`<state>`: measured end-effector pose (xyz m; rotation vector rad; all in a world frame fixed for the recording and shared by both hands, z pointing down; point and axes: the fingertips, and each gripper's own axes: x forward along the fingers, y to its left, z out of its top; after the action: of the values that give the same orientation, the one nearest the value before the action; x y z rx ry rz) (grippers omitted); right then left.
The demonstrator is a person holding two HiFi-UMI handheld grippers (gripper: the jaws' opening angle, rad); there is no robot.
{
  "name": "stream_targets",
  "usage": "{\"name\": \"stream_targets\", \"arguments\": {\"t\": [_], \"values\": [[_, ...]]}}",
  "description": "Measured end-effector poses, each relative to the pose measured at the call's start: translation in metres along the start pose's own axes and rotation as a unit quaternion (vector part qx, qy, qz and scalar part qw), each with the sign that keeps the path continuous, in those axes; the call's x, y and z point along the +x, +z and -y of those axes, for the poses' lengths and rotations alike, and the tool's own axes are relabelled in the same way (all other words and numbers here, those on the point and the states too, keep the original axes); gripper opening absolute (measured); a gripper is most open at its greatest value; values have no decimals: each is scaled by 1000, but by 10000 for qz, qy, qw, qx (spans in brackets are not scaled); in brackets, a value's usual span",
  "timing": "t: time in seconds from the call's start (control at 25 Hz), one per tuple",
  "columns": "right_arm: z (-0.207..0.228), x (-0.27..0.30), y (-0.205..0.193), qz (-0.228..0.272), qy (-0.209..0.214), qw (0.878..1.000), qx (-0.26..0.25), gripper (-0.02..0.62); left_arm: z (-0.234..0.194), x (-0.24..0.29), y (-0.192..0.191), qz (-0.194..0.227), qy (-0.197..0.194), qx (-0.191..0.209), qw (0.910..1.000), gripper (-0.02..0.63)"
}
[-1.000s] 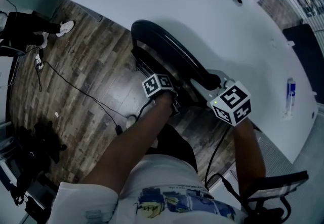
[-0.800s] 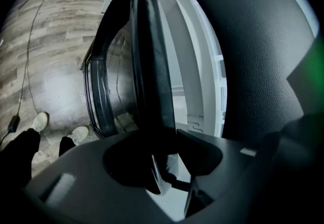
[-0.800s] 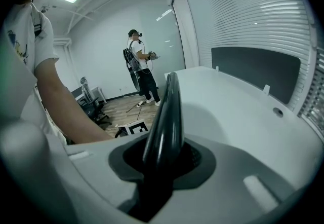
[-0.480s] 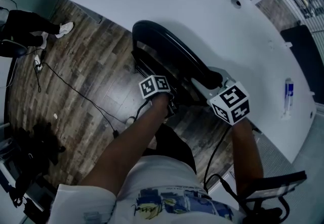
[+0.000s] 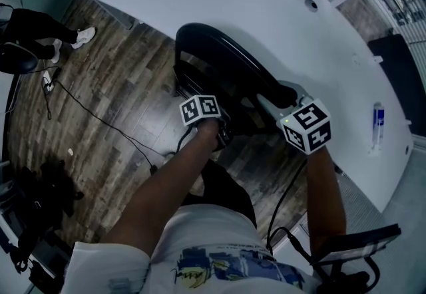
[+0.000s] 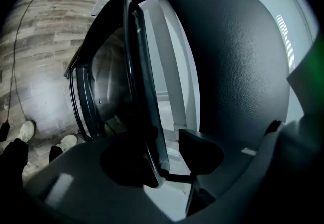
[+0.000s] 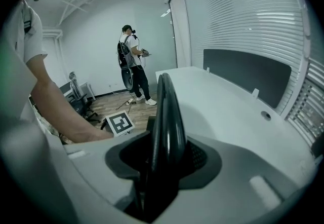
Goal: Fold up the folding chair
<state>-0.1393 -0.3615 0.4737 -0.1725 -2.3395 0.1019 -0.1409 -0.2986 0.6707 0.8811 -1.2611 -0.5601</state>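
The black folding chair (image 5: pixel 219 53) is seen collapsed nearly flat and standing upright on the brown wood-plank floor (image 5: pixel 113 93), just beside the curved white table (image 5: pixel 266 6). A thin frame edge on its left is straddled by the left gripper (image 6: pixel 164 154). These jaws have just been opening and are parted. The top rim is bracketed by the right gripper (image 7: pixel 164 159), whose jaws have likewise been opening and are not pressed on it.

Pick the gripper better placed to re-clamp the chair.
Right, likely: the right gripper, jaws just opening, straddles the chair back centrally. The left gripper, jaws also opening, has the seat rim against one side.
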Motion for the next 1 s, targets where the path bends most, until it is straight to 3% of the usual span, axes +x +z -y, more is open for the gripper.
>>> {"name": "stream_targets", "arguments": {"t": [0.36, 0.72, 1.0], "values": [[14, 7, 2, -38, -47, 10000, -9, 144, 3, 4, 6, -138, -358, 35, 9993, 213], [19, 11, 0, -22, -100, 9999, 42, 147, 0, 0, 13, -76, -435, -52, 9990, 212], [25, 3, 0, -41, -65, 10000, 41, 201, -1, -8, 11, -49, -436, -50, 9990, 212]]}}
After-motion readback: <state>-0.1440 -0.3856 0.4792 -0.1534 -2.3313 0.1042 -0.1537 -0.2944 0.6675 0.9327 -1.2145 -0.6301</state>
